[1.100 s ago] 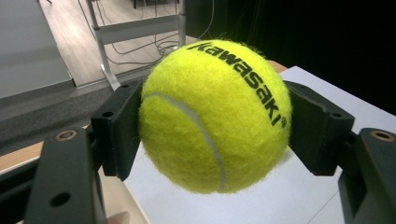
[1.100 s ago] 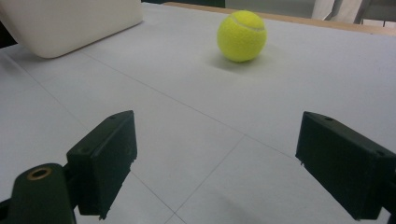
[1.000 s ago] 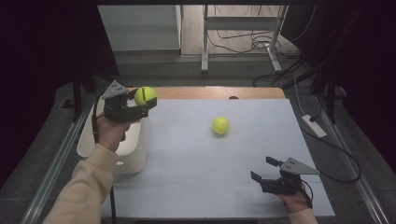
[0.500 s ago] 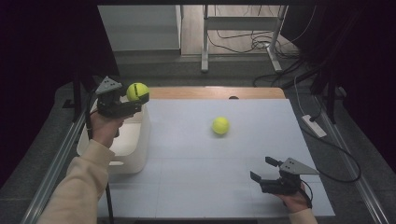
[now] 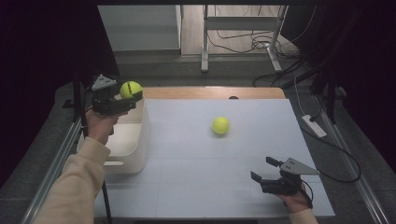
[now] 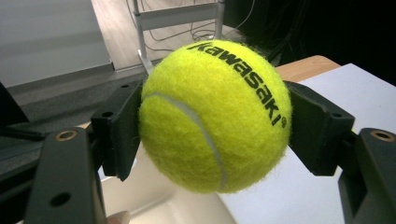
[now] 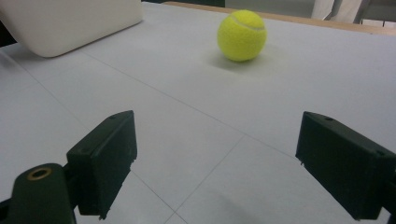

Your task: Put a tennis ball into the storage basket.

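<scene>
Tennis ball point(image 6: 215, 116), yellow-green with black "Kawasaki" lettering, sits pinched between the two black jaws of the left gripper point(image 5: 122, 97), one pad pressed against each side of the felt. From the high view the ball point(image 5: 130, 88) is held up in the air above the far end of the white bin point(image 5: 140, 140), which stands at the left edge of the table point(image 5: 196, 186); the ball touches nothing but the pads. Left hand point(image 5: 100, 126) grips the tool body from below, cream sleeve point(image 5: 70, 186) running back toward the near edge. A second tennis ball point(image 5: 220, 125) rests alone on the white tabletop near the middle, well apart from both tools. Right gripper point(image 5: 262, 169) sits low at the near right of the table, jaws spread wide with nothing between them; in the right gripper view the second ball point(image 7: 242, 36) lies farther off, ahead of the gap, and a corner of the bin point(image 7: 70, 23) shows at upper left.
</scene>
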`<state>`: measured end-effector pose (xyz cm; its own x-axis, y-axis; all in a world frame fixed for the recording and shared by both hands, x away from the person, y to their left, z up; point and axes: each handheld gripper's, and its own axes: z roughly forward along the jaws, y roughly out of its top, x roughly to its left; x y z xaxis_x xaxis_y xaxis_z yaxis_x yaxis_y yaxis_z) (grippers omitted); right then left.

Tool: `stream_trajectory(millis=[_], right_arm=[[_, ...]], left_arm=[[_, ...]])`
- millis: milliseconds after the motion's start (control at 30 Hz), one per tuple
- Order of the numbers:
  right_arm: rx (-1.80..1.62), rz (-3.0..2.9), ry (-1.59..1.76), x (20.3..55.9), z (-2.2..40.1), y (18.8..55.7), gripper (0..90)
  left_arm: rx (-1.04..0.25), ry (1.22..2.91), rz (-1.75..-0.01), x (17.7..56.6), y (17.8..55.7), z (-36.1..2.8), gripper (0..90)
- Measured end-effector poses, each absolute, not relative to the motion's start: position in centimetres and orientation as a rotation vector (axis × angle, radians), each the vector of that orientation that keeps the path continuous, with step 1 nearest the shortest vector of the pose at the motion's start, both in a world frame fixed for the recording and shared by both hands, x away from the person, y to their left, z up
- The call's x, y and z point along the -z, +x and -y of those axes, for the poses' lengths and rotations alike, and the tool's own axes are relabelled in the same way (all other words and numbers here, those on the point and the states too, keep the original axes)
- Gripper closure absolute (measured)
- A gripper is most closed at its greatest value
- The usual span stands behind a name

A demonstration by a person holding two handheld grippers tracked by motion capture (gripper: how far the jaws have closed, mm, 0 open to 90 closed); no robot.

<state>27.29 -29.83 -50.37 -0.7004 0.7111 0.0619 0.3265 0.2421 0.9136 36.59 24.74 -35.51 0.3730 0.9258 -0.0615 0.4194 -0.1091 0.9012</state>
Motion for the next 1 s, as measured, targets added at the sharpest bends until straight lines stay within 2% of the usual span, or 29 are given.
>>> stream_trajectory(millis=[1000], right_arm=[[-1.445, -2.161, 0.952, 50.5, 29.8, 27.4, 12.4]], left_arm=[[-0.695, 1.68, -1.348, 36.6, 38.5, -27.6, 27.2]])
